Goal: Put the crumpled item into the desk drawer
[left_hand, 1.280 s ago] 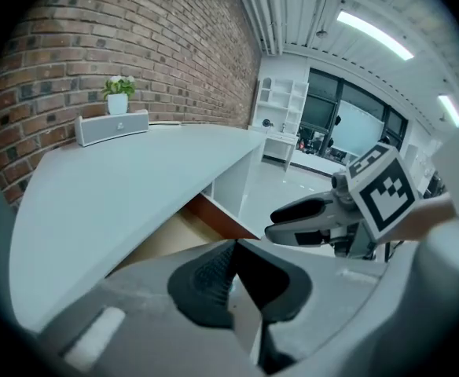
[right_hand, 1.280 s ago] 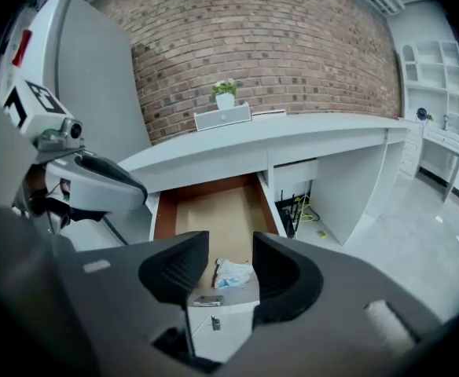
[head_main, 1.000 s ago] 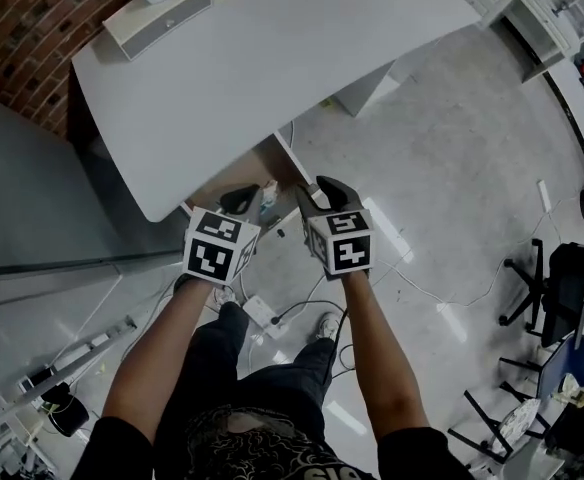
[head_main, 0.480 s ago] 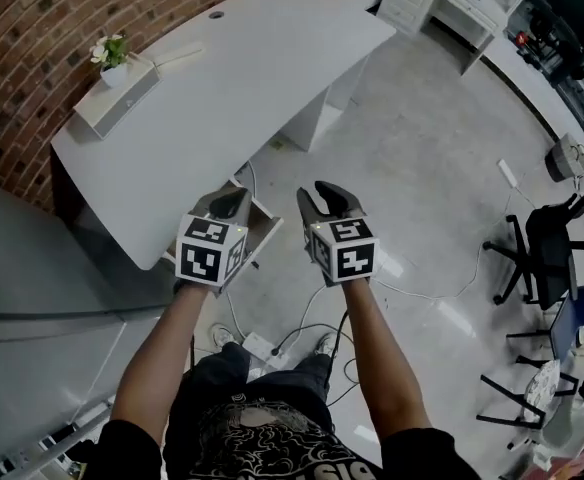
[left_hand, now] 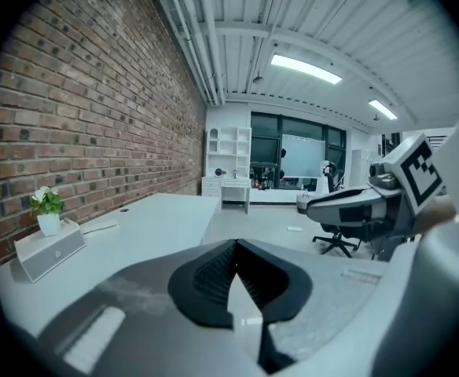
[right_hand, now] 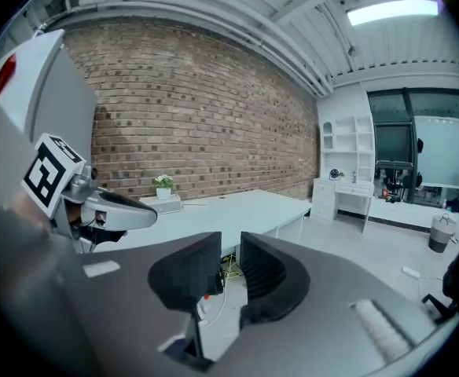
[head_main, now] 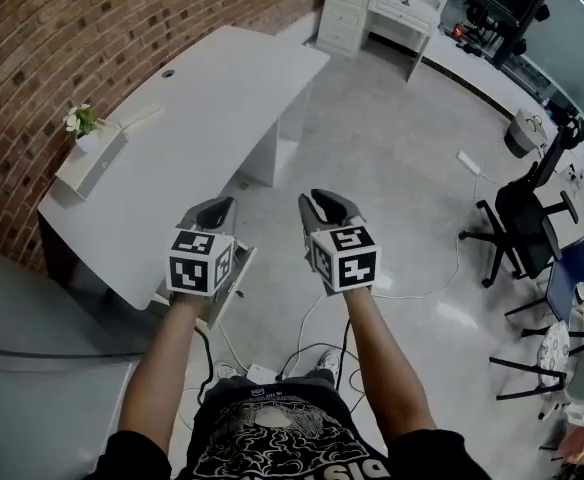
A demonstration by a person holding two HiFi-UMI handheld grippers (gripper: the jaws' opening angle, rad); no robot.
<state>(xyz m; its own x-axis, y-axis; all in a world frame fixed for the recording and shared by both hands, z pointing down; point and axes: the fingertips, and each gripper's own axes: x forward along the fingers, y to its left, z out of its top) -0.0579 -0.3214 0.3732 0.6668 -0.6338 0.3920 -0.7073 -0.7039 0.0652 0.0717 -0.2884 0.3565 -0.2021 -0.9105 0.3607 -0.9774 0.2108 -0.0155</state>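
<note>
Our left gripper [head_main: 215, 208] hides most of the drawer [head_main: 239, 266] under the worktop [head_main: 202, 108], and we cannot make out the crumpled item. Both arms reach forward side by side. The left fingers [left_hand: 214, 277] are pressed together, while the right gripper [head_main: 322, 204] has its fingers [right_hand: 269, 277] slightly spread, having just been closing on nothing.

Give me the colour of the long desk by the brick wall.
The desk is plain white; it shows best in the head view.

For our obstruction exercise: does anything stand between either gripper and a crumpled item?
No crumpled item shows in any view, so nothing visible stands in the way. The left gripper is shut and empty; the right gripper has just been closing its jaws, nothing between them.
</note>
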